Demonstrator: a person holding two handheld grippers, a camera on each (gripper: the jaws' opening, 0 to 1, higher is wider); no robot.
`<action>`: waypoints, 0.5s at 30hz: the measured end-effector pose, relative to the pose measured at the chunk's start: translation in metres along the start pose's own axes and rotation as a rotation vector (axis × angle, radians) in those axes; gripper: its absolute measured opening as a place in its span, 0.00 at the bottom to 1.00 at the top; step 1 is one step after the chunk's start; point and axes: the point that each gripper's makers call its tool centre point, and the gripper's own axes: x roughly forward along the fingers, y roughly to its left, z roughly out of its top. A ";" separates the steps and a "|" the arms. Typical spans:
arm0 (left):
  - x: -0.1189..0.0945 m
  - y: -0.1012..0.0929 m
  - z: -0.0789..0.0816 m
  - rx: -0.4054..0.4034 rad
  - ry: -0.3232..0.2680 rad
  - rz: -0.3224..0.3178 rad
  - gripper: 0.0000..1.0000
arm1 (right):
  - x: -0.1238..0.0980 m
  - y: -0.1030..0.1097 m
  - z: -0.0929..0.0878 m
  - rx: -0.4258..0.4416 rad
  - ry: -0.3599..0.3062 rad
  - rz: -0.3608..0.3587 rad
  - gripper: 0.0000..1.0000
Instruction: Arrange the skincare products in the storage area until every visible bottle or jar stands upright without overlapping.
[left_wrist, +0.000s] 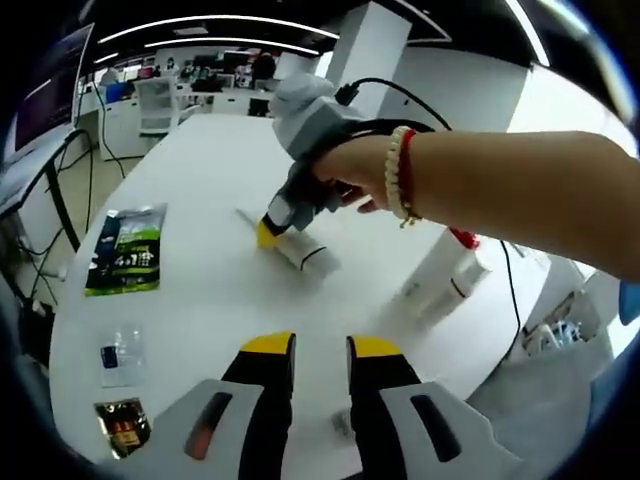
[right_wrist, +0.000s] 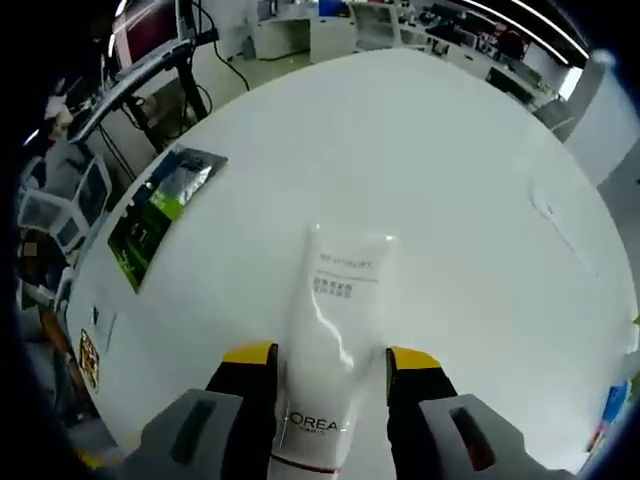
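Between the yellow-tipped jaws of the right hand-held gripper (right_wrist: 330, 362) we see a white squeeze tube (right_wrist: 328, 340), lying flat on the white table (right_wrist: 450, 180) with its crimped end toward 12 o'clock and its printed cap end toward 6 o'clock; both jaws sit against its sides, so we read the gripper as grasping the tube. In the left gripper view the same tube (left_wrist: 300, 252) appears near the picture's centre, with the right hand-held gripper (left_wrist: 272, 230) at its end and a person's hand (left_wrist: 350, 175), wearing a beaded bracelet (left_wrist: 401, 175), on the grip. At 4 o'clock of that tube lies a second white tube with a red cap (left_wrist: 440, 275), blurred, also on its side. The left hand-held gripper (left_wrist: 321, 352) rises from 6 o'clock, jaws apart and released, with nothing between them. At 9 o'clock we note a green sachet (left_wrist: 125, 250); at 7 o'clock, a small clear packet (left_wrist: 115, 355) and a small dark packet (left_wrist: 122, 425). The green sachet (right_wrist: 160, 210) lies at 10 o'clock in the right gripper view.
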 end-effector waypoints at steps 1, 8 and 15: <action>0.000 -0.001 0.000 -0.003 0.000 -0.003 0.15 | 0.000 0.000 0.000 -0.002 -0.003 0.001 0.39; 0.002 -0.003 -0.002 0.001 0.014 -0.011 0.15 | -0.002 0.003 -0.001 -0.004 -0.017 -0.005 0.28; 0.002 -0.002 -0.003 -0.002 0.017 -0.009 0.14 | -0.004 0.007 -0.004 -0.043 0.002 -0.018 0.23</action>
